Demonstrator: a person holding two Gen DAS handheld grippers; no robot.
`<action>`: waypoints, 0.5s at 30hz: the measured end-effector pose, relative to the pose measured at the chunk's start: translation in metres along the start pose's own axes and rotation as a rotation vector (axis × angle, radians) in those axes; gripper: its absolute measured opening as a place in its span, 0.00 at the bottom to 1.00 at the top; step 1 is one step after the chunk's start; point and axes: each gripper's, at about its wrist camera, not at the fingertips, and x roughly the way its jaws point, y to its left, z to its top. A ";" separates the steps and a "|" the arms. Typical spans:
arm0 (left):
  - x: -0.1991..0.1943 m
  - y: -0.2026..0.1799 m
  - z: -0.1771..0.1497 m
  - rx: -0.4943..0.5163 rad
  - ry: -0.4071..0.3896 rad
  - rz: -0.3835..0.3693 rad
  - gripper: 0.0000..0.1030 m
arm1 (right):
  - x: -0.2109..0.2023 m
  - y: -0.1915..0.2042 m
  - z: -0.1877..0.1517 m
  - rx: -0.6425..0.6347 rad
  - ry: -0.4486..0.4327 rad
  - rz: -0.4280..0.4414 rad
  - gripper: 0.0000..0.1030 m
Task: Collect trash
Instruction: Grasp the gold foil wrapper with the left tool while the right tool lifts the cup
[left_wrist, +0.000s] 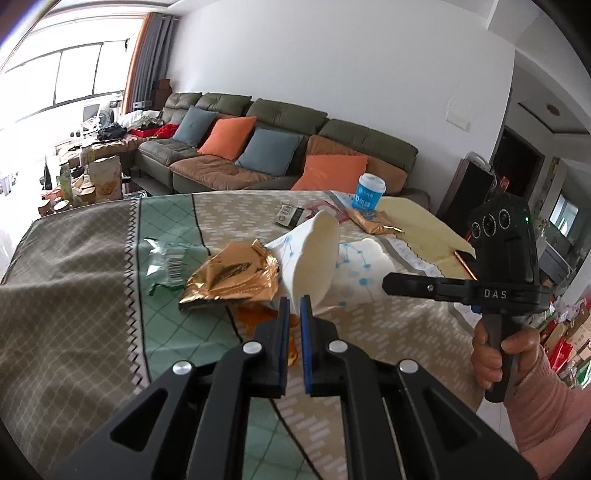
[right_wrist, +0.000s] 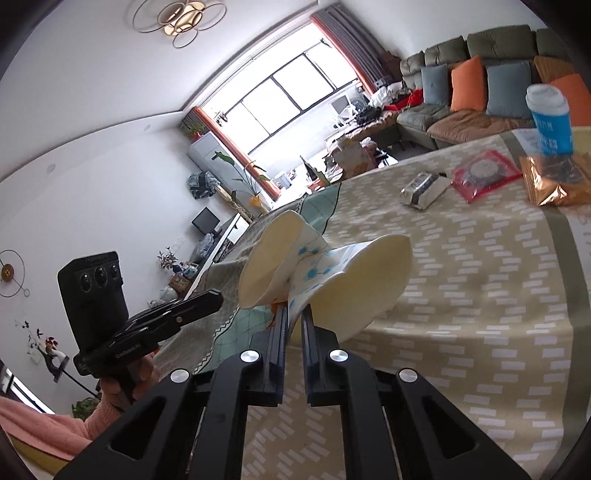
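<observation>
Right gripper (right_wrist: 293, 314) clamped on the squashed waist of a crushed paper cup (right_wrist: 332, 273), white with blue dot print. Both flared ends stick out above the jaws, and the cup is lifted off the tabletop (right_wrist: 461, 295).

Left gripper (left_wrist: 294, 306) has its jaws at a narrow gap right at the cup's (left_wrist: 314, 258) lower edge. Cannot tell if the blue pads pinch it or just sit beside it.

Left view only: gold foil wrapper (left_wrist: 231, 275) and green wrapper (left_wrist: 166, 264) lie on the cloth just left of the cup, orange scrap under the jaws. The right hand (left_wrist: 498, 354) grips its handle upright in a fist, pink sleeve, fingers reaching in level from the right to the cup.

Right view only: red packet (right_wrist: 484, 175) and small silver pack (right_wrist: 423, 190) lie flat further back, well apart from the cup. A second gold wrapper (right_wrist: 557, 181) sits at the foot of the upright blue-white cup (right_wrist: 550, 118). The left hand (right_wrist: 125, 384) holds its unit low left, fingers angled up toward the crushed cup.
</observation>
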 end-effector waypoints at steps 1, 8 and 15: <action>-0.003 0.001 -0.001 -0.005 -0.003 -0.003 0.07 | -0.002 0.001 0.000 -0.004 -0.005 -0.002 0.08; -0.004 0.009 -0.004 -0.020 0.012 -0.011 0.29 | -0.009 0.008 -0.005 -0.031 -0.013 -0.046 0.07; 0.021 -0.001 0.011 0.017 0.033 0.009 0.30 | -0.020 -0.002 -0.012 -0.016 -0.013 -0.104 0.07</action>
